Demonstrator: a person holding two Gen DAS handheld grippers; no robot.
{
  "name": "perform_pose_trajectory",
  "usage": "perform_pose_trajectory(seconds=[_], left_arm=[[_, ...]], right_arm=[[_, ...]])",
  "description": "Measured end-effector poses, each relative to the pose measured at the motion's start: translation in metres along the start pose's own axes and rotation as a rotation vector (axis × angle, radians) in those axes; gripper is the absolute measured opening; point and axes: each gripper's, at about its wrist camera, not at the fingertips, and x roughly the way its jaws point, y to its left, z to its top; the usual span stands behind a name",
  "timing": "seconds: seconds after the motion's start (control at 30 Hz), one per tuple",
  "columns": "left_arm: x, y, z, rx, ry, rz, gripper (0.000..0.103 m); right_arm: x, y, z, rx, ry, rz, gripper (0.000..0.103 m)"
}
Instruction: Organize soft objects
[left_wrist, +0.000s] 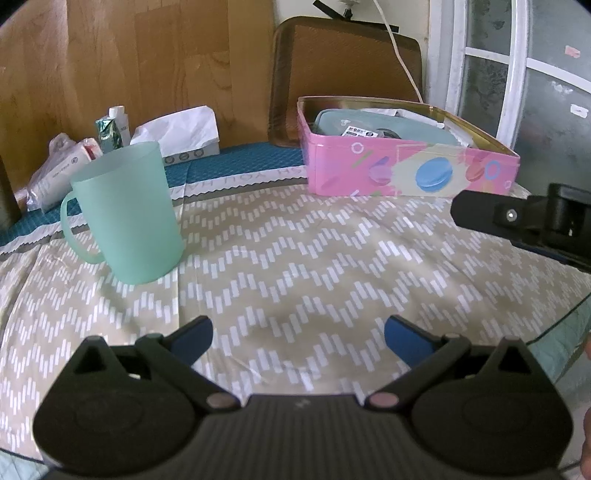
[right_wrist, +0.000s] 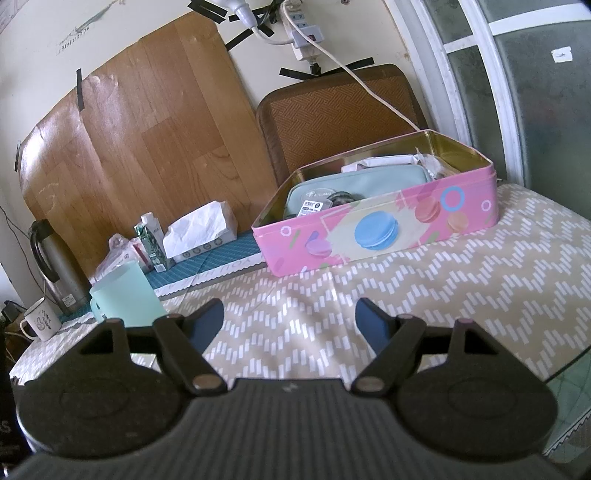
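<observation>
With both your left tongs (left_wrist: 298, 338) and right tongs (right_wrist: 290, 321) spread empty, the teal pouch (right_wrist: 354, 184) lies in the pink tin (right_wrist: 369, 236); reaching carelessly could tip the green cup (left_wrist: 127, 214).

Little legible text

Upside-down letters run along the cloth's white band (left_wrist: 258, 177), seemingly "HAVE YOU", blurred. A small label (left_wrist: 360, 132) in the pink tin (left_wrist: 406, 173) carries dark print, too small to read.
</observation>
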Motion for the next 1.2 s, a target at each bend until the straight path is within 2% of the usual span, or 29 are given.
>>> perform_pose_trajectory(seconds=[1.2], left_arm=[[-0.0002,0.0029,0.0008,0.000,0.001,0.008,0.103]], right_arm=[[0.0005,0.0041,-0.0011,-0.009,0.001,0.001,0.080]])
